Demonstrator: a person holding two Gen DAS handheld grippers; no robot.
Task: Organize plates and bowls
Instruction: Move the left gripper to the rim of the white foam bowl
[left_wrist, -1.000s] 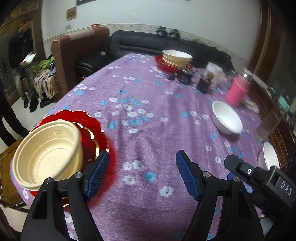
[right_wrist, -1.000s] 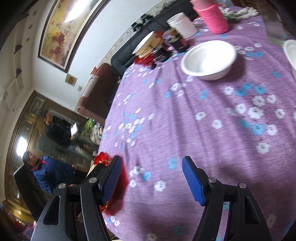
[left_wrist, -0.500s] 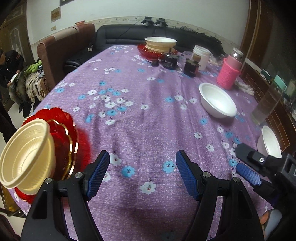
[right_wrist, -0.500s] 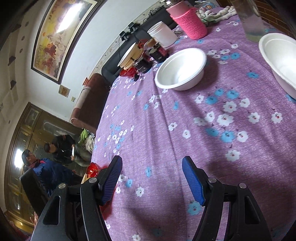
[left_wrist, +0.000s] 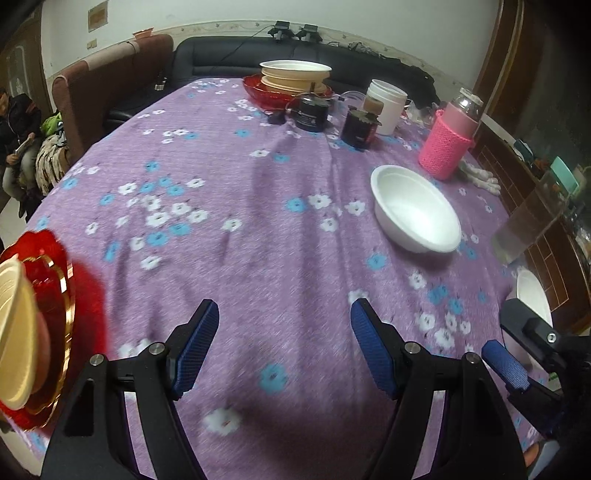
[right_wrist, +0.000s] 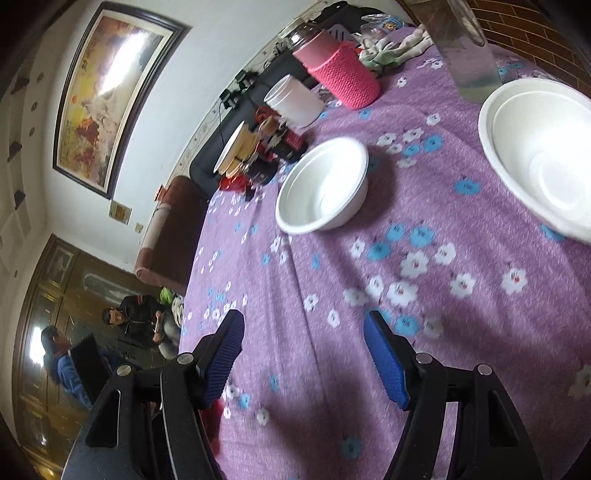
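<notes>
Purple floral cloth (left_wrist: 258, 221) covers the whole table. Left gripper (left_wrist: 284, 343) hangs over bare cloth near the table's front edge, jaws spread wide, blue pads clear of everything and nothing between them. Right gripper (right_wrist: 304, 358) likewise hangs over bare cloth, jaws spread, empty; its tip also shows at the right edge of the left wrist view.

White bowl (left_wrist: 415, 210) sits upright and empty on the cloth ahead and to the right of the left gripper, well apart from both tools. Second white bowl (right_wrist: 539, 155) sits nearer the table's right edge, also upright, beside a clear container (right_wrist: 465, 48); it appears to be two bowls nested, though glare prevents certainty.

Red plate (left_wrist: 55, 295) lies at the table's left edge with a cream bowl (left_wrist: 14, 332) on it; both are cut off by the frame and blurred.

At the far side, cream bowls (left_wrist: 295, 75) stand stacked on another red dish (left_wrist: 266, 94). Just beside that stack: two dark jars (left_wrist: 312, 112), a white tub (left_wrist: 386, 101) and a bottle in a pink knitted sleeve (left_wrist: 445, 147), with a crumpled cloth item (left_wrist: 480, 177) near it.

Black sofa (left_wrist: 229, 55) and a brown chair (left_wrist: 107, 85) stand behind the table. Two seated persons (right_wrist: 140, 325) are visible in the background at left.
</notes>
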